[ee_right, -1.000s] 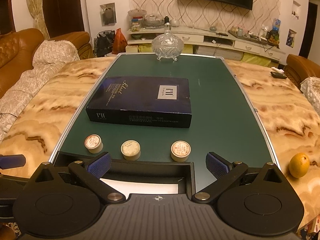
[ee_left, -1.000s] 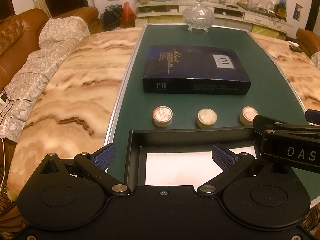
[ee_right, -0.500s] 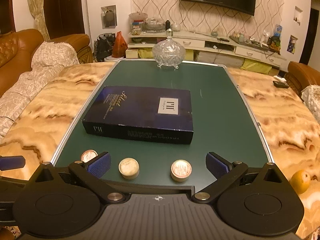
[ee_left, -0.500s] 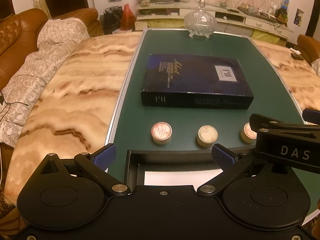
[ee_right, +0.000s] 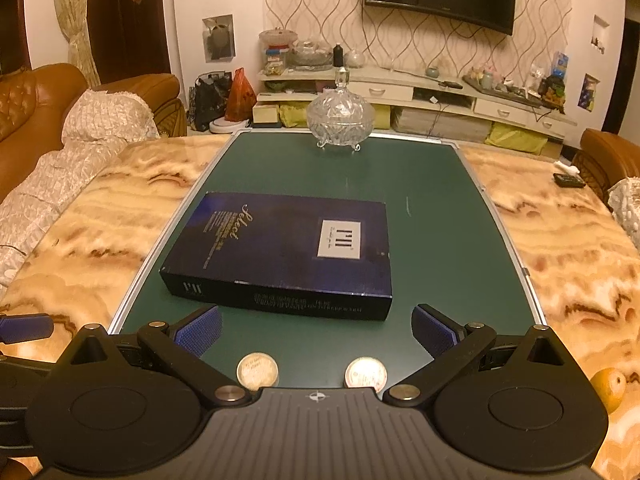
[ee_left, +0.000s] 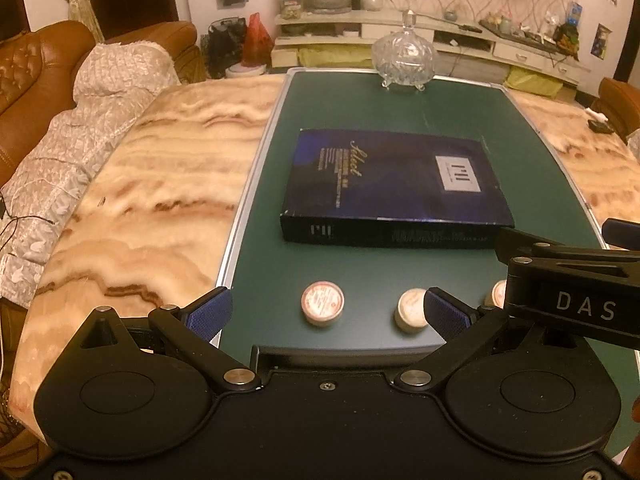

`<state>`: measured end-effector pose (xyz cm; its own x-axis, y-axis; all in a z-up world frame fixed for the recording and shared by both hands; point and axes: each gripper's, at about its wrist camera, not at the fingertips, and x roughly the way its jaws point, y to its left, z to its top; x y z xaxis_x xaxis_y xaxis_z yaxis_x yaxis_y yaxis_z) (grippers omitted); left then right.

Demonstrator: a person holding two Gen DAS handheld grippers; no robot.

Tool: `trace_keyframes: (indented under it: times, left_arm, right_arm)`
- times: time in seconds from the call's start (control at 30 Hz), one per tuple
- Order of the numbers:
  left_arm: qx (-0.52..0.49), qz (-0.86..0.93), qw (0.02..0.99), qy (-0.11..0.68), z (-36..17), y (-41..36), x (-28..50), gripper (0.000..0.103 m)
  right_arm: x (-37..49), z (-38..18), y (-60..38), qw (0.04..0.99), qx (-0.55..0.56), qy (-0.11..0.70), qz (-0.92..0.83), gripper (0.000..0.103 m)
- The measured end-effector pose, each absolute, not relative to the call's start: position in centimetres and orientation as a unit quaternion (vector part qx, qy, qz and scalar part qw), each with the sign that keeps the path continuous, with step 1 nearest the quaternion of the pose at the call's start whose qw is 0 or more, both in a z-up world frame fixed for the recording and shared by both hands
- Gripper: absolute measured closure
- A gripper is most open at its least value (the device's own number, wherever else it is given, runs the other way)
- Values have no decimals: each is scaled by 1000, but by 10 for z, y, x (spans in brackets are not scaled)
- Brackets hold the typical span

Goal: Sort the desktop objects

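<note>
Sorting barely begun, by the look of it. Three small round tins (ee_left: 322, 308) in a row near the desk's (ee_left: 160, 200) near edge, untouched, just behind the tray's rim (ee_left: 344, 354). Dark blue box (ee_right: 288, 248) mid-desk. Left gripper (ee_left: 326, 314) and right gripper (ee_right: 316, 330) both with jaws wide, holding nothing.

The desk (ee_right: 568, 264) is glossy, veined marble, carrying a matt green board (ee_right: 432, 216) edged in silvery metal. The dark blue box (ee_right: 288, 240) looks like smooth printed cardboard. At upper centre, the lidded bowl (ee_right: 340, 120) is cut glass. Each tool's fingers (ee_left: 210, 312) carry textured blue pads on matt black plastic.
</note>
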<state>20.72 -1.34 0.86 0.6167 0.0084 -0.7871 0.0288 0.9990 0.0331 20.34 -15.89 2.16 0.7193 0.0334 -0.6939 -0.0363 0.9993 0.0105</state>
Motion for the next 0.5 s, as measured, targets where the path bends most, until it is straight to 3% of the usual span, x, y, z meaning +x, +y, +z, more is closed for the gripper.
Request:
trace_keyframes:
  times: [0.5]
  left_arm:
    - [20,-17,905,426,14,-19,226,0]
  right_arm:
    - [221,28,-167,930,9,366,16,0]
